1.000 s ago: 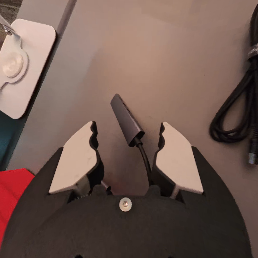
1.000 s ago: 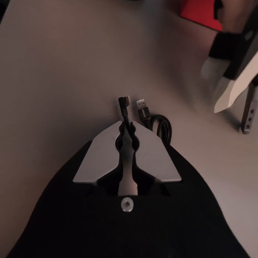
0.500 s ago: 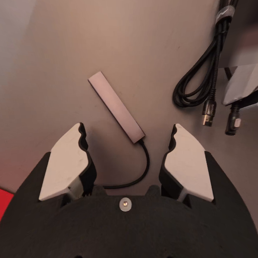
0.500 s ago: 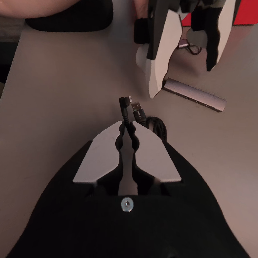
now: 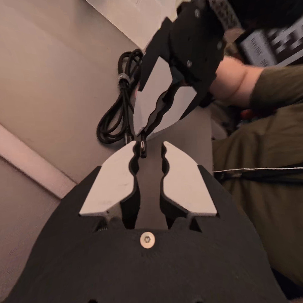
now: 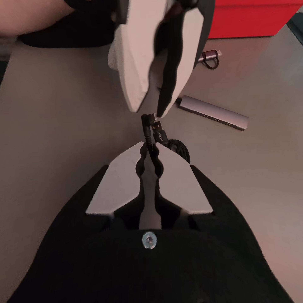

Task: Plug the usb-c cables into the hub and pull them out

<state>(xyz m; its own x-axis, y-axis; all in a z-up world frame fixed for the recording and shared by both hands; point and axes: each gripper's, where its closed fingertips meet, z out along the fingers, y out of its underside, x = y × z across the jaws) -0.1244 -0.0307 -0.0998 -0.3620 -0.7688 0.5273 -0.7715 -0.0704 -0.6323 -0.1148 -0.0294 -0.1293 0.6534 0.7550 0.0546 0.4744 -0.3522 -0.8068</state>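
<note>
My right gripper [image 6: 149, 144] is shut on a black braided cable just behind its angled USB-C plug [image 6: 147, 121], holding it above the table. My left gripper [image 5: 148, 144] is open with its jaws narrowed. Its fingertips straddle that plug [image 5: 143, 147], which lies against the left finger. In the right wrist view the left gripper [image 6: 149, 111] comes down from above onto the plug tip. The cable's USB-A plug [image 6: 159, 132] hangs beside it. The grey hub [image 6: 213, 111] lies flat on the table to the right, apart from both grippers.
The rest of the black cable [image 5: 118, 106] is coiled on the grey table [image 6: 57, 114]. The hub's own short lead and plug [image 6: 211, 57] lie behind it. A red box [image 6: 254, 16] stands at the far right. A person's hand and olive sleeve [image 5: 262, 91] hold the right gripper. Both grippers' tips are close together, under 4 cm apart. From either gripper's tips it is about 11 cm to the grey hub [image 6: 213, 111].
My left gripper has left the hub, swung over to the plug held by my right gripper, and narrowed its jaws around it. The right gripper has stayed shut on the cable.
</note>
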